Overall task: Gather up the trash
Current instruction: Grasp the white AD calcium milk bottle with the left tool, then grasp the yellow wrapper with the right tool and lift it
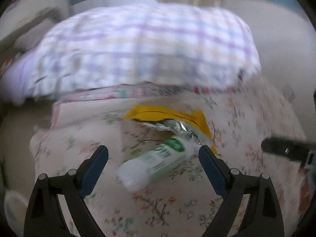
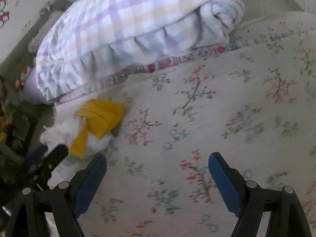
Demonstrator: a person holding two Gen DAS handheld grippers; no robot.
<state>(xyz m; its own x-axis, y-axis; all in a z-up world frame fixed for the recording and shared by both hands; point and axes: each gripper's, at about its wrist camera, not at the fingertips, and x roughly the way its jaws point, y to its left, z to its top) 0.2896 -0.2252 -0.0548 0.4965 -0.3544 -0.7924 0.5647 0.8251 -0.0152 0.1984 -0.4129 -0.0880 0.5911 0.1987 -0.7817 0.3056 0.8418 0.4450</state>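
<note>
The left claw (image 1: 153,154) is spread wide and holds nothing; a white tube with green print (image 1: 156,163) lies on the flowered bed cover (image 1: 177,213) directly between its two blue pads, cap end toward the camera and a little to the left, crimped end pointing away and to the right. The tube's long axis runs on a slant across the gap, not square to it, so closing as it stands would likely catch the tube askew near its far end; a small turn of the wrist looks needed first. Whether the pads are down at the tube's level or above it cannot be told, and the left view is blurred. Just beyond the tube, touching or overlapping its far end, lies a torn yellow wrapper with silver foil lining (image 1: 177,120), near the folded checked blanket (image 1: 138,49) at the bed's far side. The right claw (image 2: 158,167) is also wide open and empty, over bare cover, with the yellow wrapper (image 2: 100,118) well off to its left near the bed's left edge, so the left hand is plainly the nearer one to both pieces of trash. No bin, bag or other container for the trash shows in either view.
</note>
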